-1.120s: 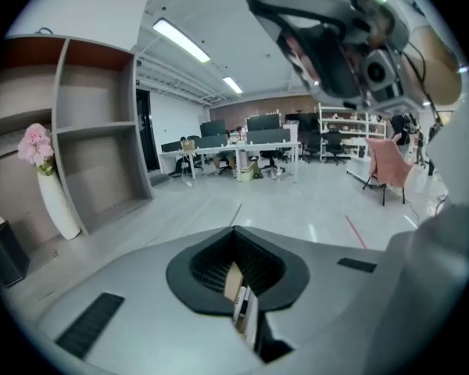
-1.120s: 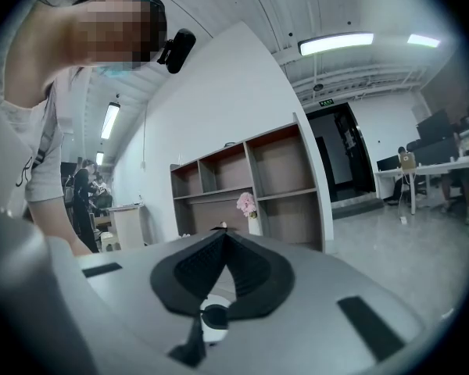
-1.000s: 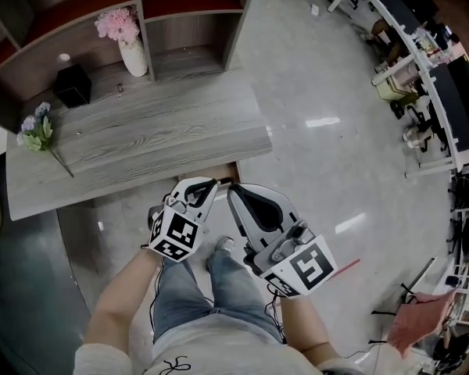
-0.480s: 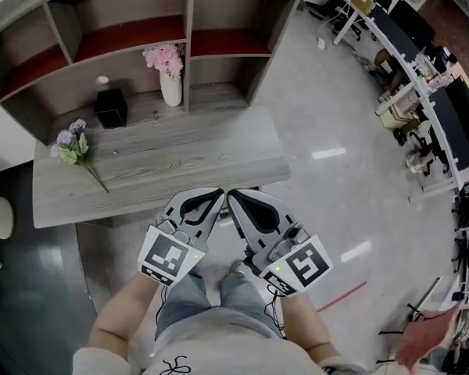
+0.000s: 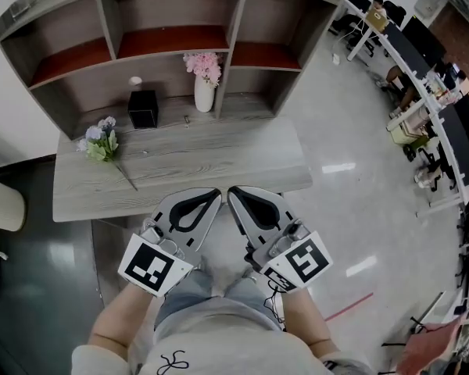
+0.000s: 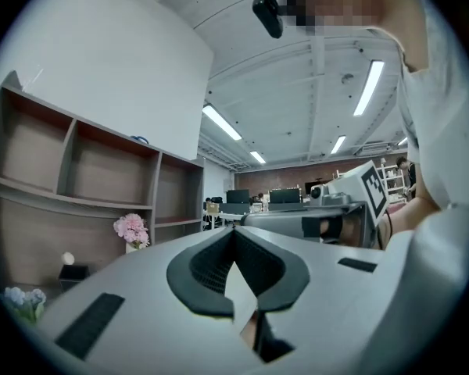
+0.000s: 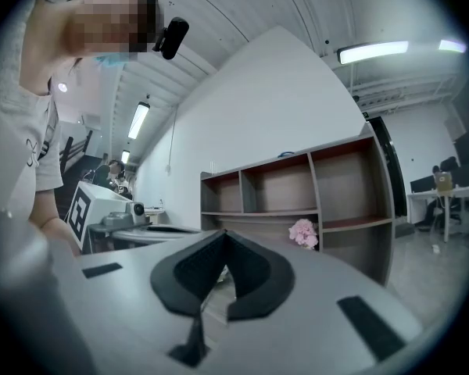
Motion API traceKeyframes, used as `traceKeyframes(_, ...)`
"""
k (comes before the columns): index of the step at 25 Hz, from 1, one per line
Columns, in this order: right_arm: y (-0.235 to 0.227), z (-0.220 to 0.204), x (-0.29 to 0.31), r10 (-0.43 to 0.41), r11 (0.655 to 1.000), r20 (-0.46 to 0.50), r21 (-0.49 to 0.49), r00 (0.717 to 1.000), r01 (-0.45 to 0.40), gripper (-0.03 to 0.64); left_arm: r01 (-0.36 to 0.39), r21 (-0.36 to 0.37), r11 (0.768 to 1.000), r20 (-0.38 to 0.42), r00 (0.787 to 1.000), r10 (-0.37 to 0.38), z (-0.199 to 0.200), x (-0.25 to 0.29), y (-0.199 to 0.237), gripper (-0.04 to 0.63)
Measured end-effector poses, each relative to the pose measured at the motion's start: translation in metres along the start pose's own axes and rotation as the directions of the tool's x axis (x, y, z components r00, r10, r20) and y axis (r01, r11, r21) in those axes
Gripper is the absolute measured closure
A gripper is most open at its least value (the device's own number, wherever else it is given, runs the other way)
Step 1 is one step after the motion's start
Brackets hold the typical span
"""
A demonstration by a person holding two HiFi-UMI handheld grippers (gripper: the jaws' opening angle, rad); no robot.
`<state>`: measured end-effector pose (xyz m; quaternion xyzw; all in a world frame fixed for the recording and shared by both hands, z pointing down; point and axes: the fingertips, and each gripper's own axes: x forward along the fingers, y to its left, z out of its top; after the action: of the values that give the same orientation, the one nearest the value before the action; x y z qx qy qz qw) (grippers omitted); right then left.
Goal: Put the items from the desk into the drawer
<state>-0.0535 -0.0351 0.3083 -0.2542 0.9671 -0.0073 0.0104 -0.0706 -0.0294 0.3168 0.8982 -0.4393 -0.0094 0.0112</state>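
Fingers (image 5: 203,217) of the left gripper (image 5: 214,194) are meeting at the tips with nothing between them; the left gripper view is showing only the hollow between the pads. The right gripper (image 5: 234,193) is reading the same, pressed together and carrying nothing. Both are hanging side by side close in front of the person (image 5: 219,326), short of the front edge of the desk (image 5: 242,166).

Task items are sitting on the desk: flower sprig (image 5: 103,141) lying flat at left; black box (image 5: 142,108) upright toward the back, with a small white object (image 5: 135,81) just behind it; white vase (image 5: 204,94) with pink blooms standing by a divider of the shelf unit (image 5: 172,22). The drawer is not showing in any view, so open or closed, cannot tell.

Judgement: both tools are free and approaching; whether other items are already stowed is not readable. Doing this well is meaning locating the drawer before committing; spreading the fingers ahead of contact; taking the vase low and upright, as it is looking top-heavy; lifting the sprig by its stem.
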Motion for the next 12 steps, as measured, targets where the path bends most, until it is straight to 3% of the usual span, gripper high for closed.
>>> traceKeyframes(6,0.024,0.003,0.02,0.05,0.999,0.01,-0.005,0.999,-0.05,0.609,-0.034,-0.021,0.999,0.044,0.998,0.035,0.015,-0.025,0.021,0.586)
traceKeyframes(12,0.034,0.007,0.029,0.074,0.997,0.01,-0.023,0.997,-0.074,0.611,-0.034,0.004,0.999,0.045,0.998,0.034,0.021,-0.031,0.024,0.586)
